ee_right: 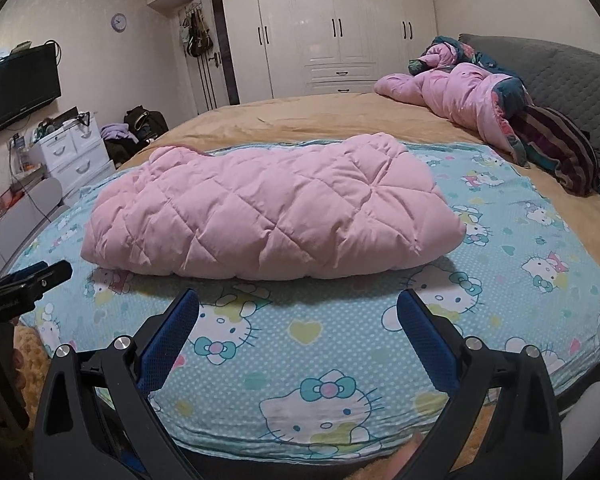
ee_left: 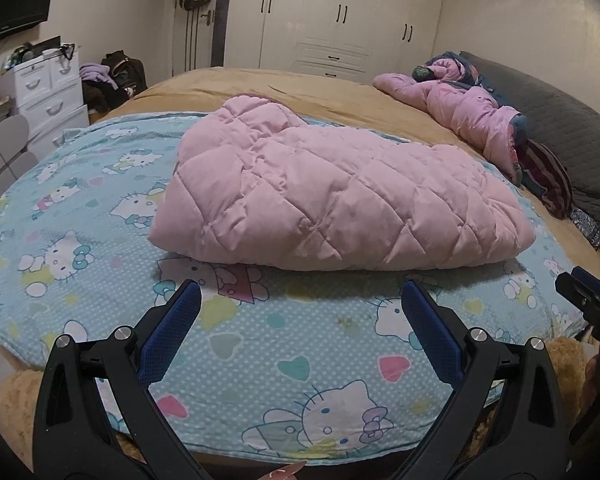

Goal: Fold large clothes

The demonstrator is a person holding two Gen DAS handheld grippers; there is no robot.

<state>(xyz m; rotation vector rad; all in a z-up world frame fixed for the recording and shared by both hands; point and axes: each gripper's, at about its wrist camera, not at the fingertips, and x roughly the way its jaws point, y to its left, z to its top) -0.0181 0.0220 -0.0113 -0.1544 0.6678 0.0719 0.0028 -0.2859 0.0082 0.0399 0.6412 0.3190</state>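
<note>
Pink quilted jacket [ee_left: 332, 196] is lying folded into a puffy oblong bundle with diamond stitching, long axis running across both wrist views. It's sitting on the light-blue cartoon-cat blanket [ee_left: 260, 340] that's covering the near part of the bed, roughly centred on it. Near edge is showing a rounded fold; far-left end is bulging up higher. Nothing is touching it.

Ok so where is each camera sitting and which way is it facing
Left wrist: behind the open left tongs, facing across the bed at the folded pink quilted coat; right tongs show at right edge.
Right wrist: behind the open right tongs, same direction; left tongs show at left edge.
Shared: coat, cartoon sheet, wardrobe.
</note>
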